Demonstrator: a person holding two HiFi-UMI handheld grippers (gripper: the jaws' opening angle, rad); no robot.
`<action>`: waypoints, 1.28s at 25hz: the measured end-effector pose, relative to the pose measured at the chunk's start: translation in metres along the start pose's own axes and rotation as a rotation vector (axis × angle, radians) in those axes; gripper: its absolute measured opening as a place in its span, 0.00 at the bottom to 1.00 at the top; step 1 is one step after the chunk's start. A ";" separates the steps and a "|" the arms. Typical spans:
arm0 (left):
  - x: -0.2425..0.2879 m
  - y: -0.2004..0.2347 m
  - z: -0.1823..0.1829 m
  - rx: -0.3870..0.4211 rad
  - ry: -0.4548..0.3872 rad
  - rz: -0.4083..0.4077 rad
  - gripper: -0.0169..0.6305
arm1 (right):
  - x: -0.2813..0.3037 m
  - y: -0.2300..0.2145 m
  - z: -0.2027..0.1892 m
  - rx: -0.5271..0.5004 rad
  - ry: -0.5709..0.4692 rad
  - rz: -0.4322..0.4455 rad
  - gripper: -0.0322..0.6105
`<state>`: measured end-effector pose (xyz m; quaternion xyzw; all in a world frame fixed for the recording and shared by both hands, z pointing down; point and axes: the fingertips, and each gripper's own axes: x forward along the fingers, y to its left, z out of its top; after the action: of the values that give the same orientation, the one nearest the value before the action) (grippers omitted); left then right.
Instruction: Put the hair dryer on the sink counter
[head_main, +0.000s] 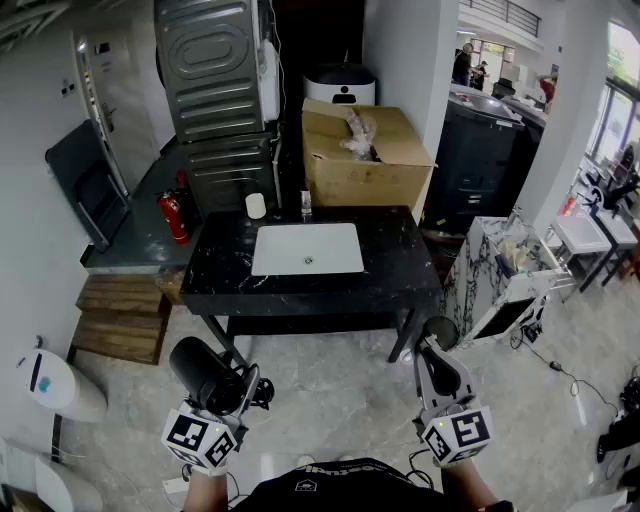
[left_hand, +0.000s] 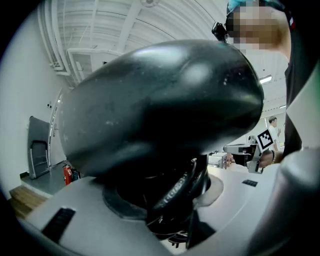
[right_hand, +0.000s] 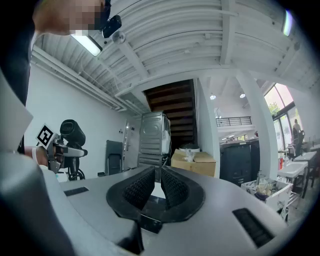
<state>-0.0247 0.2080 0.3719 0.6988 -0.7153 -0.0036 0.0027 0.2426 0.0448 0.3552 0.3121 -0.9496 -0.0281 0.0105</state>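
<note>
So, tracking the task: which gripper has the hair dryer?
The left gripper, clamped on the black hair dryer. The right gripper is shut with nothing in it.

Black ribbed fingers (right_hand: 138, 189), marker cubes (head_main: 200, 437), black top (head_main: 335, 489)

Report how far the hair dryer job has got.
Done: the hair dryer is picked up, clamped in the left hand-held gripper. In hand: carrying it; the person stands short of the sink counter, the right hand-held gripper shut and empty. Left: set it down on that counter.
</note>
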 end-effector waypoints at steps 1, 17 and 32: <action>0.000 0.001 0.001 -0.001 0.003 0.006 0.36 | 0.001 0.000 0.001 -0.012 -0.001 -0.003 0.13; 0.009 0.007 -0.005 -0.010 0.013 0.007 0.36 | 0.012 -0.006 0.003 -0.007 0.002 0.004 0.19; 0.029 -0.012 -0.017 0.004 0.038 0.061 0.36 | 0.005 -0.040 -0.033 0.054 0.059 0.055 0.19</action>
<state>-0.0134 0.1792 0.3889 0.6766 -0.7361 0.0112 0.0152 0.2632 0.0085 0.3860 0.2868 -0.9575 0.0069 0.0310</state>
